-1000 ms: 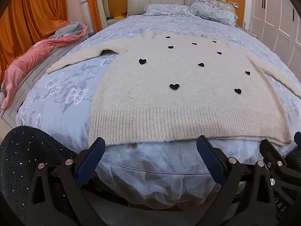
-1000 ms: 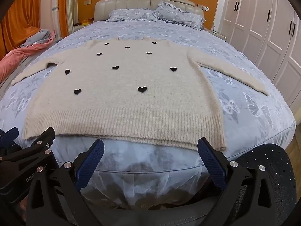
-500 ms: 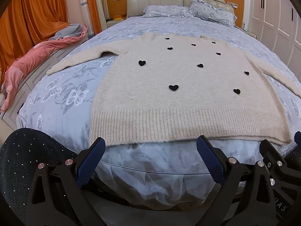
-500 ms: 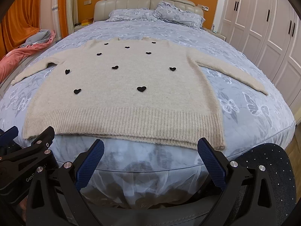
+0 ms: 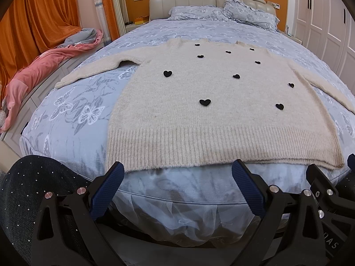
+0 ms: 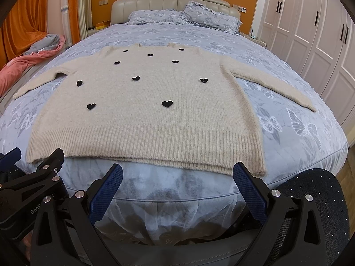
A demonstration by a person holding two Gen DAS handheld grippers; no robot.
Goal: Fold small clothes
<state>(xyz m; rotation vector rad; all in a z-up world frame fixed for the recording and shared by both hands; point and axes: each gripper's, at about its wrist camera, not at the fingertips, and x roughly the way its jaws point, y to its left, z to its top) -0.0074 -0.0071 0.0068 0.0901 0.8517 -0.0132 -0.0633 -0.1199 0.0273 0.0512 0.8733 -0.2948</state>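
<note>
barely any change is seen against the earlier frames: the sweater [image 5: 213, 115] lies flat in the same place on the bed [image 5: 73, 119], and the view from the left gripper [image 5: 177, 186] is only slightly raised, so a little more of the headboard is shown. the left gripper is held low before the foot of the bed, its jaws spread wide and empty, the ribbed hem just ahead of its fingertips and not touched. the right gripper [image 6: 177, 186] is held the same way, level and pointed forward, jaws wide apart with nothing between them, the hem's right corner just beyond its right finger. each gripper is partly seen at the edge of the other's view. the sweater's right sleeve is cut off in the left view. dark speckled fabric [image 5: 33, 181] is seen beside the left gripper; what it belongs to cannot be made out.
</note>
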